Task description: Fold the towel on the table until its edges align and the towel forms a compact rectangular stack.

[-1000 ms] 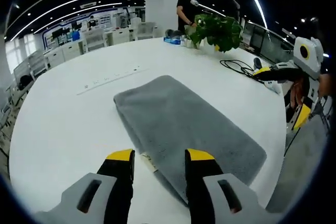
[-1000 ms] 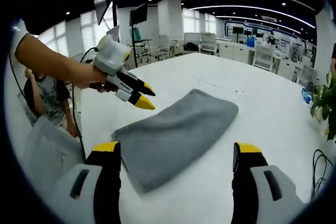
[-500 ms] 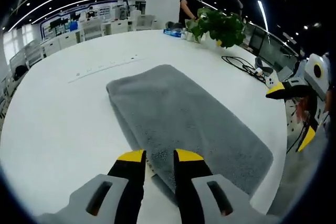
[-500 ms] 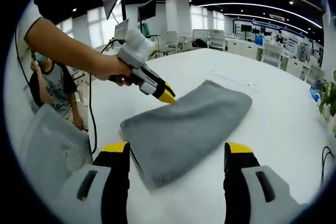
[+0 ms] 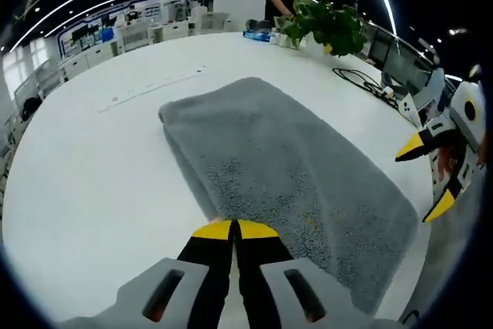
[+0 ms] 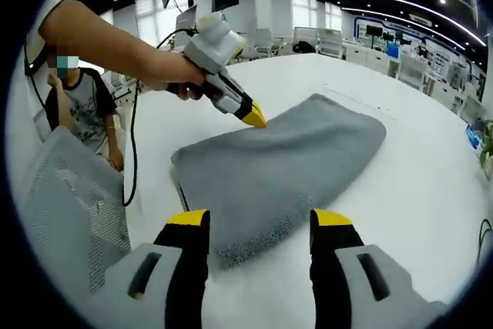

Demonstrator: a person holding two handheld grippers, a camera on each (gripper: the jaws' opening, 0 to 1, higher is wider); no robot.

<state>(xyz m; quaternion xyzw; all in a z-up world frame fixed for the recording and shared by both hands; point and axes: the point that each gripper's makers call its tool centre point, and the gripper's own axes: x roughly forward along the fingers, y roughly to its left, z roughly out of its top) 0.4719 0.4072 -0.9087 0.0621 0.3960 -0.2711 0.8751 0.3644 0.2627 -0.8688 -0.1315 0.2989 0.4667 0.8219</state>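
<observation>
left gripper point(image 5: 233, 228) pinched closed on the grey fluffy towel's point(image 5: 285, 167) long edge; right gripper point(image 6: 258, 217) open, straddling its near corner

— Where have I got free room?
— Bare white table point(image 5: 85, 167) all along the towel point(image 5: 293, 167) on my left claw's point(image 5: 233, 229) side.
— What's in the way?
— A potted plant point(image 5: 323, 27) and a black cable point(image 5: 358, 82) at the far edge; a mesh chair point(image 6: 65, 206) hugs the near edge beside my right claw point(image 6: 256, 219).
</observation>
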